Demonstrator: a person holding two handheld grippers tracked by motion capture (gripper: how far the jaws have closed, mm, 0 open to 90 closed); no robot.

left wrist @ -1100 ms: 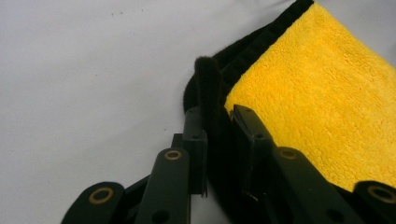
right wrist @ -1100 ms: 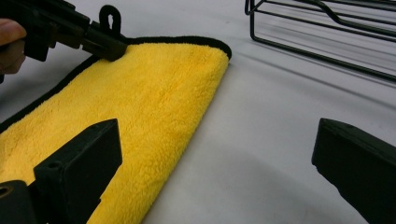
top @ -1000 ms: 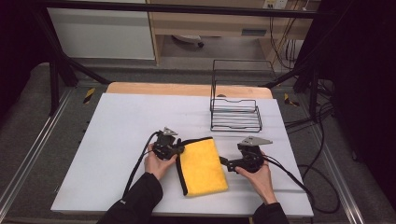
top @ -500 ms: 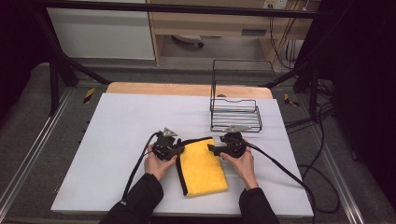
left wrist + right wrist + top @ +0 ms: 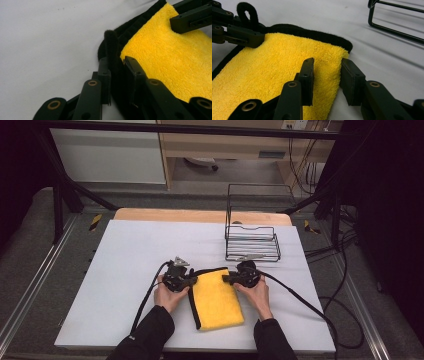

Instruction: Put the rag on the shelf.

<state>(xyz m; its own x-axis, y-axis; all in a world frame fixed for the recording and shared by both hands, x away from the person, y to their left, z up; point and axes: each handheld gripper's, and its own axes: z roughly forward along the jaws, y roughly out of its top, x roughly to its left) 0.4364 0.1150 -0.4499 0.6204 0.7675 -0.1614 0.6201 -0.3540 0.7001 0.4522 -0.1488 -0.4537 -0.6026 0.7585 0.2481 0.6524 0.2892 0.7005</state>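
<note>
**Right gripper brought in to far corner of yellow cloth; grip not yet made**

Table (image 5: 125,260): white surface, with a black wire rack (image 5: 251,237) standing at the far right, apart from the work.

Cloth: a folded yellow cloth (image 5: 216,300) with black edging lies flat on the near centre of the table, between the two hands.

Change noted: one second ago the right gripper (image 5: 235,278) was at the cloth's right edge, nearer the person. It now sits at the far right corner, level with the left gripper (image 5: 191,282). In my judgement this sets up a two-corner lift or unfold of the far edge.

Left gripper: fingers (image 5: 104,72) narrow, clamped on the black edging at the far left corner, a small loop of it standing up above them.

Right gripper: fingers (image 5: 308,75) wide, one resting over the yellow pile, the other just outside the cloth's edge, straddling the corner. Nothing is held.

Hands: both lie low on the table, palms down, grippers pointing inward towards each other.
</note>
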